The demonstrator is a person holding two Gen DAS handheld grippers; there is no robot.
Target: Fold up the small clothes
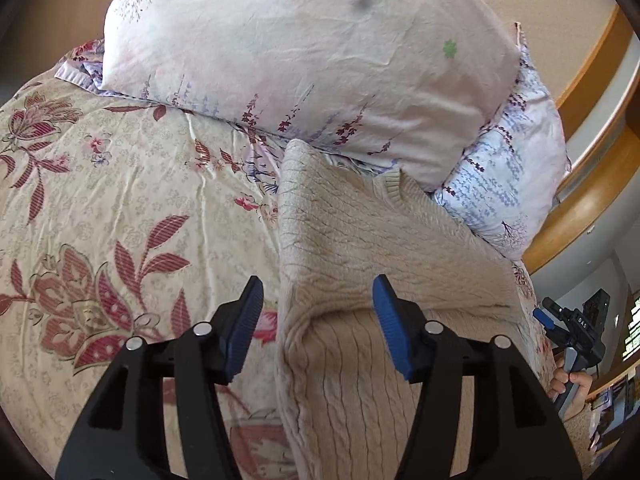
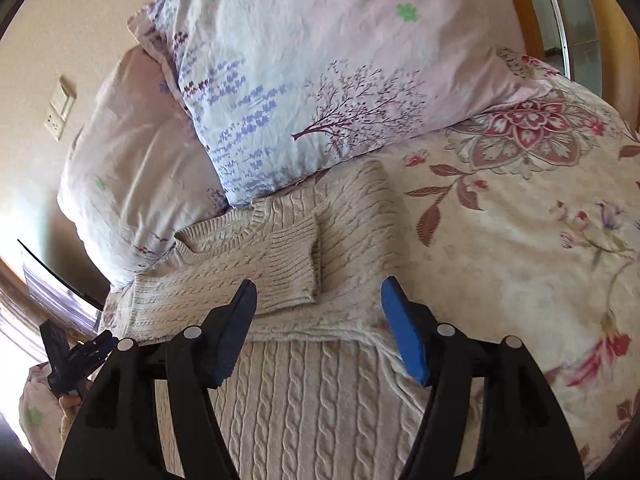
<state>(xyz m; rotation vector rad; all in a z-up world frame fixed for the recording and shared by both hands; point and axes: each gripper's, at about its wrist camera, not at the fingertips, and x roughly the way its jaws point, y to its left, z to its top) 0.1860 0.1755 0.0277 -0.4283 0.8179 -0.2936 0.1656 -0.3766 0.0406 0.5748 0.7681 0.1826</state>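
Note:
A cream cable-knit sweater (image 1: 360,240) lies on the floral bedspread (image 1: 120,200), its collar end against the pillows. It also shows in the right wrist view (image 2: 300,400), with one sleeve (image 2: 288,256) folded across the chest. My left gripper (image 1: 318,312) is open and empty just above the sweater's left side. My right gripper (image 2: 318,312) is open and empty above the sweater's middle. The right gripper shows at the left view's right edge (image 1: 568,328); the left gripper shows at the right view's left edge (image 2: 76,356).
Two floral pillows (image 1: 300,52) (image 2: 320,80) are stacked at the head of the bed, touching the sweater's collar. A wooden bed frame (image 1: 592,184) curves along the right. A wall switch (image 2: 60,108) is on the beige wall. Bedspread (image 2: 520,240) extends right of the sweater.

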